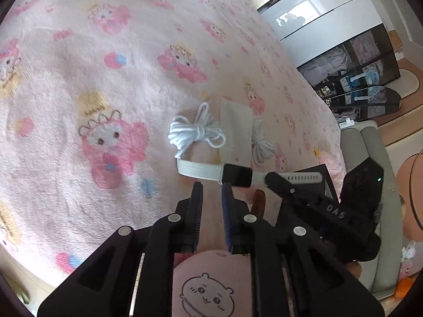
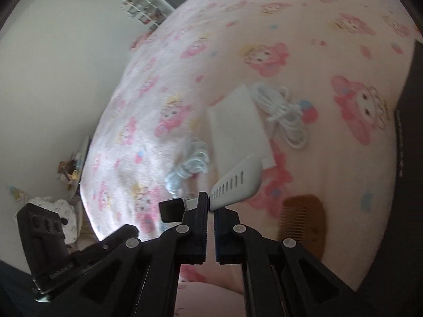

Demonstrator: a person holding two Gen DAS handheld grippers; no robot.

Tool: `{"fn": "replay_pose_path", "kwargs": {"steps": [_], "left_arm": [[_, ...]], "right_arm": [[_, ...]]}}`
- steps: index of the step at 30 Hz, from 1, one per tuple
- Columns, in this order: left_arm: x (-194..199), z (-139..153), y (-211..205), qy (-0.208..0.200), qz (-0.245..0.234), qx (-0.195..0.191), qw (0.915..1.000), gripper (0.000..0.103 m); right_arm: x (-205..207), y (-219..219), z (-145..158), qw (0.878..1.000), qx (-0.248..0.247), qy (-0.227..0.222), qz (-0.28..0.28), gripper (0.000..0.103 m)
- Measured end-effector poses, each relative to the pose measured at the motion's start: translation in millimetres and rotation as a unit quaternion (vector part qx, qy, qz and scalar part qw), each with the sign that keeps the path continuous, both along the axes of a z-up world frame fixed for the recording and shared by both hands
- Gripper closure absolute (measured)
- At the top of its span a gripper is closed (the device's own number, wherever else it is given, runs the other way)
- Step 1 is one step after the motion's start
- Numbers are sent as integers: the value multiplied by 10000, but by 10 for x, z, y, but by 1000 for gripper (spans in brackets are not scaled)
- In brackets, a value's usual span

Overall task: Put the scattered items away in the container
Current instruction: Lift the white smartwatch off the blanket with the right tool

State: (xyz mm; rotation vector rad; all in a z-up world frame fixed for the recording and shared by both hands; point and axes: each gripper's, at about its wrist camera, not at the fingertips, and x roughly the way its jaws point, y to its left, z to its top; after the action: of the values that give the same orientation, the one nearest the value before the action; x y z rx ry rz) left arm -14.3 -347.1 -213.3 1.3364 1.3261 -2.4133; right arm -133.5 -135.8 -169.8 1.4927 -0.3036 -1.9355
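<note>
Now right claw (image 2: 210,203) clamped on the watch (image 1: 236,175) strap, left claw (image 1: 212,187) parted, empty.

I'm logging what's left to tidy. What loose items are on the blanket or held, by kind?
White cord bundles: 2
Watches: 1
Beige flat cards: 1
Brown combs: 1
Total: 5

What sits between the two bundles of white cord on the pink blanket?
A flat pale card lies between the left cord bundle and the right cord bundle, seen in the left wrist view.
</note>
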Motion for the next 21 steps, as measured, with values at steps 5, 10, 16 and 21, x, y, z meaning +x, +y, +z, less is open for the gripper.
{"fn": "replay_pose_path", "kwargs": {"steps": [5, 10, 16, 21], "left_arm": [[-93, -155, -11, -391, 291, 522, 9974, 77], [-101, -404, 72, -697, 217, 1266, 9893, 75], [-262, -537, 116, -927, -7, 973, 9909, 72], [-527, -428, 93, -658, -178, 718, 9951, 72]], "right_arm": [[-56, 85, -190, 9997, 177, -100, -162, 100], [-78, 47, -297, 9992, 383, -103, -105, 99], [-165, 106, -529, 9943, 878, -284, -543, 99], [-164, 80, -494, 9947, 900, -128, -490, 99]]}}
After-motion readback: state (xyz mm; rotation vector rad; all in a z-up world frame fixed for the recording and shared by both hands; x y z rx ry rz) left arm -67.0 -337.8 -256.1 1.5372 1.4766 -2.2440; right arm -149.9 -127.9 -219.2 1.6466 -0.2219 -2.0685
